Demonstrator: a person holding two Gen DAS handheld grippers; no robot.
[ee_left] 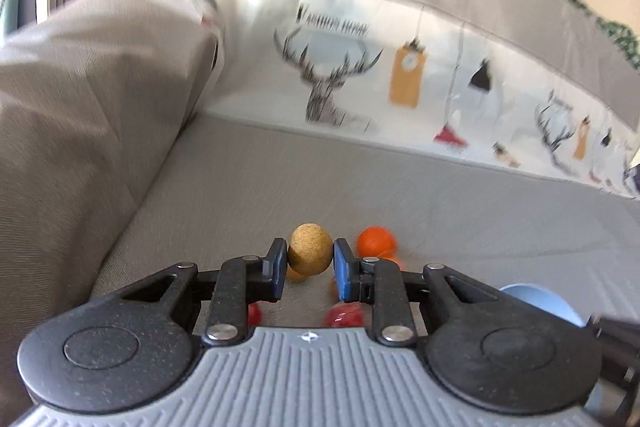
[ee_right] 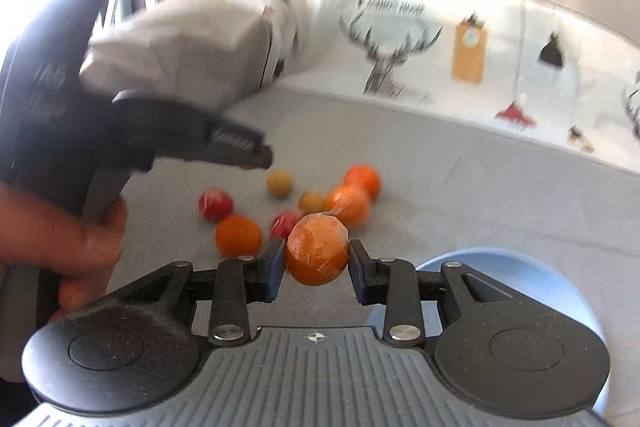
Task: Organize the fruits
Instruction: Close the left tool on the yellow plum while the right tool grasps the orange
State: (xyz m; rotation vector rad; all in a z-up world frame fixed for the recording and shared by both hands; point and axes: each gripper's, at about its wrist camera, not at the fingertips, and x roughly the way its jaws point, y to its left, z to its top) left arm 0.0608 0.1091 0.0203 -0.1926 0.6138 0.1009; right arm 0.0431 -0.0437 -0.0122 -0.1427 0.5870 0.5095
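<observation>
Above blurred, seemingly loose fruits (ee_right: pixel 280 203), both grippers clamp fruit.

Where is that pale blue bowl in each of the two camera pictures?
Left wrist view: the pale blue bowl peeks out at the lower right, mostly hidden behind the left claw, which grips a tan ball.
Right wrist view: the bowl sits at the lower right, behind the right claw, which holds a wrapped orange.
Shared landmark: the deer print on the fabric behind.
</observation>
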